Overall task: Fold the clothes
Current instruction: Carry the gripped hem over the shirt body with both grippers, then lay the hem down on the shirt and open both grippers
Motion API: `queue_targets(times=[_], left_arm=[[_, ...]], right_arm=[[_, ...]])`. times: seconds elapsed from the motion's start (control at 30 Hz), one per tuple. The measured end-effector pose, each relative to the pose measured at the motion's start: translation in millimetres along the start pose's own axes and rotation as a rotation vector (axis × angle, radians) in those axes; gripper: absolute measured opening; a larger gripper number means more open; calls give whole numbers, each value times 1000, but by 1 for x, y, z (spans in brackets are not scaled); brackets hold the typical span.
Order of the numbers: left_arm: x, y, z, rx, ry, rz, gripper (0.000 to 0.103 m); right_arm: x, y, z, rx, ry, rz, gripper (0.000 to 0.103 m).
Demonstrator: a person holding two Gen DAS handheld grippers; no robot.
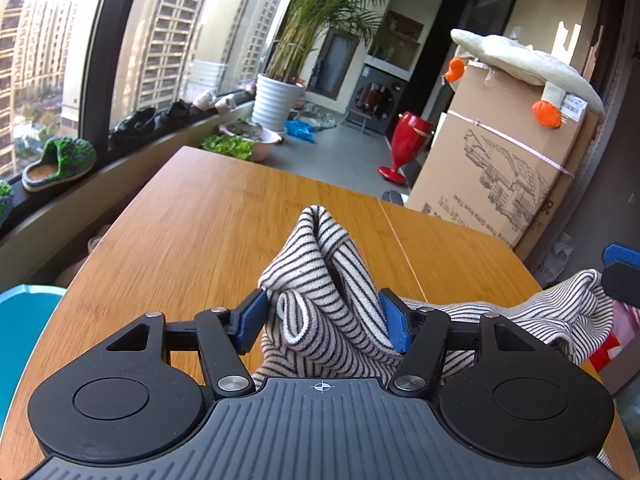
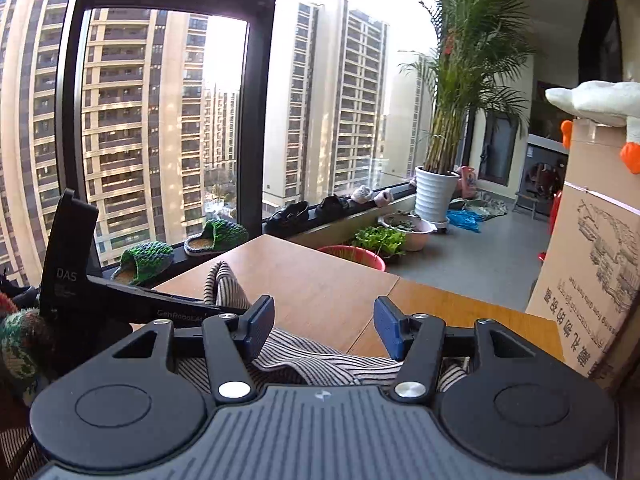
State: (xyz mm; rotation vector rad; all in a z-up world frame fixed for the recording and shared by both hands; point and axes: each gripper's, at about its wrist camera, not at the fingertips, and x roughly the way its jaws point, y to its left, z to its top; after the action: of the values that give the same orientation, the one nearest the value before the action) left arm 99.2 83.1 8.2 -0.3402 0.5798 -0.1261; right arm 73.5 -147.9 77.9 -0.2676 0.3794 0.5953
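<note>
A black-and-white striped garment lies bunched on the wooden table. In the left wrist view my left gripper is shut on a thick fold of it. Both blue pads press the cloth, which stands up in a peak between them. The rest of the garment trails right toward my right gripper at the frame edge. In the right wrist view my right gripper stands open above the striped garment, its pads apart with no cloth pinched between them. The left gripper's black body shows on the left.
A large cardboard box with a plush goose on top stands past the table's right corner. A potted palm, a red vase and basins of greens sit on the floor beyond. Slippers line the window sill.
</note>
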Motion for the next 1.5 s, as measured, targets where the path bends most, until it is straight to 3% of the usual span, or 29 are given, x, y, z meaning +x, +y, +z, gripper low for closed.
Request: queue_targets(times=[0.17, 0.23, 0.27, 0.3, 0.4, 0.47, 0.57, 0.67, 0.73, 0.8, 0.83, 0.93, 0.97, 1.07, 1.13, 1.23, 1.37, 1.5], left_arm=[[2, 6, 1, -34, 10, -15, 71], [2, 6, 1, -34, 9, -11, 73], [1, 7, 1, -43, 1, -11, 76], [-2, 10, 2, -58, -12, -14, 81], [-14, 20, 7, -123, -55, -41, 84], [-25, 28, 15, -183, -82, -68, 88], [-32, 30, 32, -227, -92, -94, 92], [-22, 12, 42, -139, -77, -52, 88], [-7, 0, 42, -68, -34, -23, 64], [10, -8, 37, -37, 31, 11, 49], [14, -9, 33, -40, 47, 18, 48], [7, -10, 20, -46, 21, 14, 50], [1, -10, 16, -51, 6, 4, 54], [-6, -9, 2, -38, -18, 9, 63], [-4, -9, -6, -25, -15, 26, 65], [0, -3, -6, -55, 6, 15, 76], [3, 2, -6, -82, 26, -8, 81], [3, 6, -7, -104, 24, -32, 87]], right_arm=[[42, 29, -7, -97, 106, 39, 55], [57, 37, -10, -119, 148, 42, 40], [58, 38, -10, -127, 154, 21, 21], [55, 39, -9, -124, 147, 6, 15], [33, 36, -5, -85, 115, 2, 4], [17, 32, -8, -35, 117, 16, 4], [14, 27, -26, 33, 171, 27, 0], [32, 8, -56, 165, 256, 12, 0], [28, -3, -59, 243, 235, 23, 0], [23, -7, -58, 254, 222, 7, 0], [19, -8, -57, 246, 212, -1, 1], [5, -16, -45, 228, 152, 7, 2], [2, -20, -39, 221, 129, 4, 7], [9, -42, -13, 225, 86, -1, 39], [26, -56, 3, 225, 87, 0, 40], [70, -76, 20, 259, 158, 6, 40], [142, -104, 24, 328, 280, -89, 40], [179, -112, 16, 345, 396, -73, 40]])
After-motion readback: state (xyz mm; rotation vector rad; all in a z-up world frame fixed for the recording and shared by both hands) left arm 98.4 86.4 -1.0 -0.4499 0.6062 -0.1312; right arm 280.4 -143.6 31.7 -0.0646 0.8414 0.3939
